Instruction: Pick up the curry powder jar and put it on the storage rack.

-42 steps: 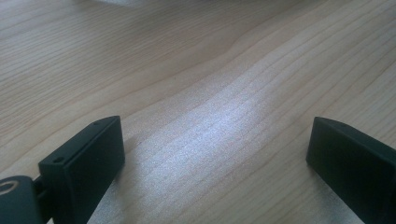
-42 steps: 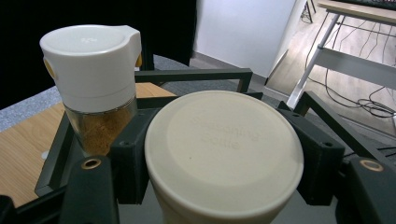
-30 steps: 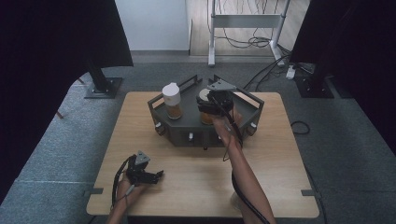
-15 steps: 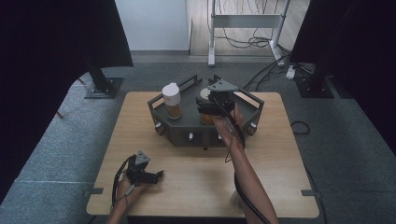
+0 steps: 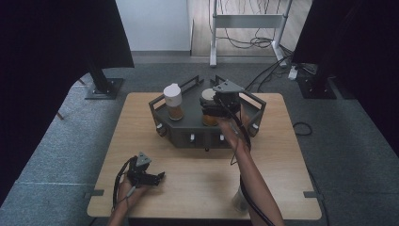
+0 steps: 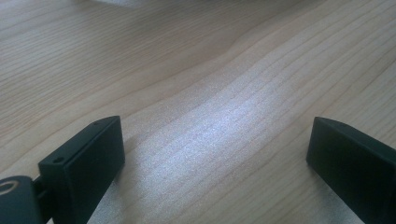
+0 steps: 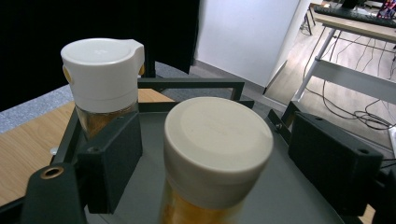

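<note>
A dark grey tray (image 5: 188, 127) stands at the back middle of the wooden table. It holds a jar with a white flip cap (image 5: 172, 100) and a jar with a round beige lid (image 5: 207, 100), both with amber contents. My right gripper (image 5: 217, 104) reaches over the tray. In the right gripper view its jaws stand open on either side of the round-lidded jar (image 7: 217, 144), a small gap on each side; the flip-cap jar (image 7: 102, 79) is behind at left. My left gripper (image 5: 153, 178) rests open on the table near the front left, with bare wood between its jaws (image 6: 215, 154).
The tray has raised frame rails (image 5: 254, 106) around its edge. A pale object (image 5: 240, 201) sits by the table's front edge under the right forearm. Black stands (image 5: 104, 87) and cables (image 5: 301, 128) are on the carpet around the table.
</note>
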`<state>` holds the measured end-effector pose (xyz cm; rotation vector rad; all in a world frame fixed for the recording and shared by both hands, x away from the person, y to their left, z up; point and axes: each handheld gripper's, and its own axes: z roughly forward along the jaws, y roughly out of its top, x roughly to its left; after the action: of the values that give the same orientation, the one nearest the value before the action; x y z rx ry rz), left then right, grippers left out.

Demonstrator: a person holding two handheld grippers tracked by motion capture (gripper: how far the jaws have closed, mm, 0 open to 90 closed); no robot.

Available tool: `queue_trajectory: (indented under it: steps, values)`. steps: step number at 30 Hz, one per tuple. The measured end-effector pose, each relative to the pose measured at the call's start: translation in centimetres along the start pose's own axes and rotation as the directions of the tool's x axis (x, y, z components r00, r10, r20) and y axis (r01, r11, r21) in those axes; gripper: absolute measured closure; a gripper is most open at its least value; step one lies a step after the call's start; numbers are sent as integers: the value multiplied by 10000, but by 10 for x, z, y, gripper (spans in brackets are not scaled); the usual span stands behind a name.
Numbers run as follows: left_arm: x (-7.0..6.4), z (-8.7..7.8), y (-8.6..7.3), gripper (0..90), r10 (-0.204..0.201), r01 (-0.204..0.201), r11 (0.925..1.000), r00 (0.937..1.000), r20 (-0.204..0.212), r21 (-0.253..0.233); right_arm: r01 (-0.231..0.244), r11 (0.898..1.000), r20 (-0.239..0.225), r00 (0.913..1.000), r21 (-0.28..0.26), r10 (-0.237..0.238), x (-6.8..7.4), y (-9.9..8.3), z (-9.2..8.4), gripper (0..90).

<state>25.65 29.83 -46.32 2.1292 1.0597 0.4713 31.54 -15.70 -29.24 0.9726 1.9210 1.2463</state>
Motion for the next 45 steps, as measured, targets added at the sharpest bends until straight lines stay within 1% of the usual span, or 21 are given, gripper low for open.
queue_trajectory:
  steps: [5,9,16,27,34,39,45]
  values:
    - [0,0,0,40,0,0,10000,10000,0,0,-136,9998,-86,9999,-134,135,-7,-2,-10,170]
    - [0,0,0,40,4,-4,10000,10000,-2,1,-409,9988,-266,9988,-259,402,-15,-7,-18,169]
    - [0,0,0,40,-1,1,10000,10000,-2,-2,-504,9984,-418,9979,-248,493,-28,-15,-33,166]
    - [0,0,0,40,0,0,10000,10000,-2,0,-391,9990,-405,9984,-221,382,-38,-26,-53,162]
    - [0,0,0,40,-18,18,10000,10000,5,-2,-290,9994,-493,9984,-202,280,-40,-32,-65,161]
    - [0,0,0,40,1,-1,10000,10000,-1,-1,-353,9992,-596,9976,-197,341,-43,-41,-72,161]
    - [0,0,0,40,-1,1,10000,10000,1,-2,-595,9981,-585,9966,-173,584,-50,-57,-80,161]
